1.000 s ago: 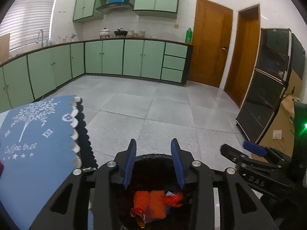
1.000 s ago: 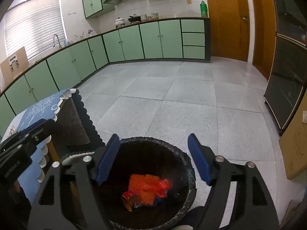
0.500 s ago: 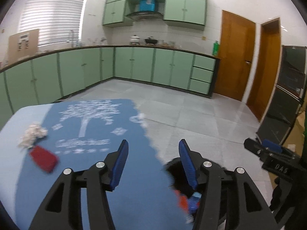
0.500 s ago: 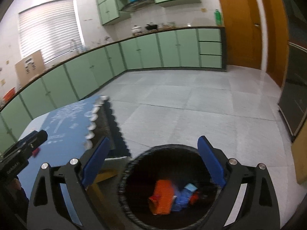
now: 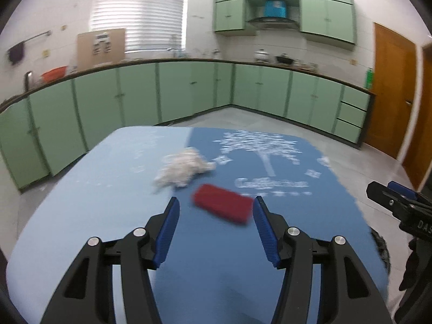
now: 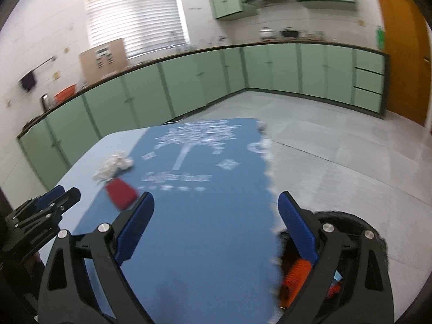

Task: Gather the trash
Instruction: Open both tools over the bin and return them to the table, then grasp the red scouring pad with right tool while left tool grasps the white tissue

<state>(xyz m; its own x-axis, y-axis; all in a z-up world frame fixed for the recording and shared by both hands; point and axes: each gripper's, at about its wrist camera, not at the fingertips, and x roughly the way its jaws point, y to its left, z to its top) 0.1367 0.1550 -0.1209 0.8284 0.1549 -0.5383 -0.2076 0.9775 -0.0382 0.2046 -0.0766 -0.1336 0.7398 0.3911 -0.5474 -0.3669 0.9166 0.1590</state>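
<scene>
Both grippers hang above the blue-clothed counter (image 5: pixel 113 189), the left gripper (image 5: pixel 214 229) and right gripper (image 6: pixel 216 216) each with fingers spread and nothing between them, having just been opening. A red packet (image 5: pixel 221 207) lies just beyond the left fingers, beside a crumpled white tissue (image 5: pixel 183 170). The black trash bin (image 6: pixel 351 221) sits by the counter's right edge with orange litter (image 6: pixel 293 278) inside.

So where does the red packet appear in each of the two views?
Left wrist: red packet lies centre, just ahead of the left gripper.
Right wrist: it lies left of centre, beside the right gripper's left finger.
Shared landmark: crumpled white tissue just beyond it.
</scene>
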